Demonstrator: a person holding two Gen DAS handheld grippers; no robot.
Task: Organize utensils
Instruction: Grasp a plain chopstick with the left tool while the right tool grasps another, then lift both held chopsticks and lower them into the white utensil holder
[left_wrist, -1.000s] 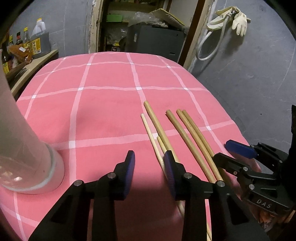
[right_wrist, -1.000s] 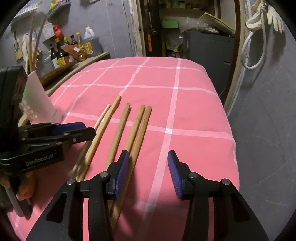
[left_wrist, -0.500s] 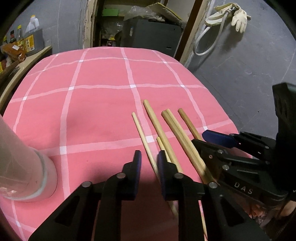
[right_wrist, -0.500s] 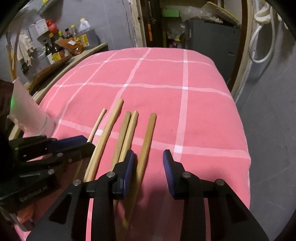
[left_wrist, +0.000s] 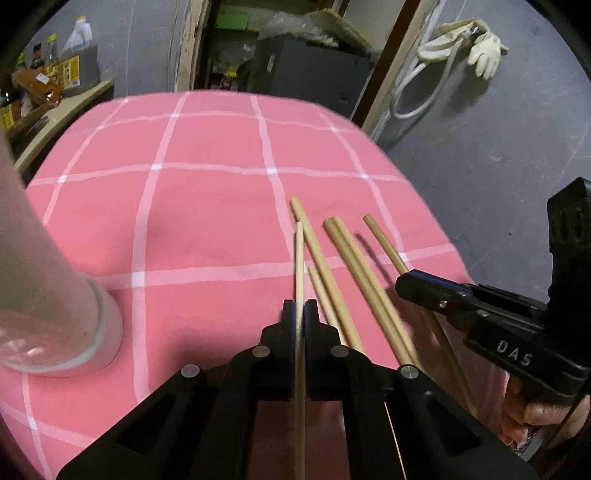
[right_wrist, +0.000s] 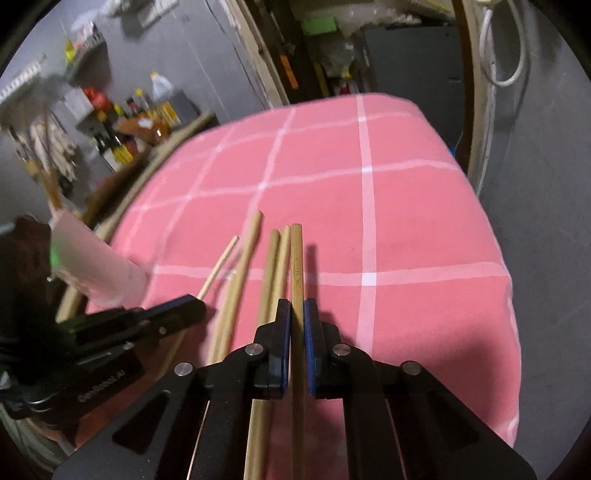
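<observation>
Several wooden chopsticks lie side by side on the pink checked cloth. My left gripper is shut on a thin pale chopstick, whose far end is lifted off the cloth. My right gripper is shut on a thicker bamboo chopstick, the rightmost of the row. In the left wrist view that right gripper sits at the right, over the same stick. A pair of thick chopsticks and two more rest between the two grippers.
A tall translucent white cup stands on the cloth at the left, also seen as the cup in the right wrist view. Bottles crowd a side shelf. The cloth's right edge drops to grey floor. A person's hand holds the right gripper.
Both grippers went from open to shut, each pinching one chopstick. The thin stick in the left gripper swung straight and tipped up. The right gripper rolled and rose a little with its stick.
</observation>
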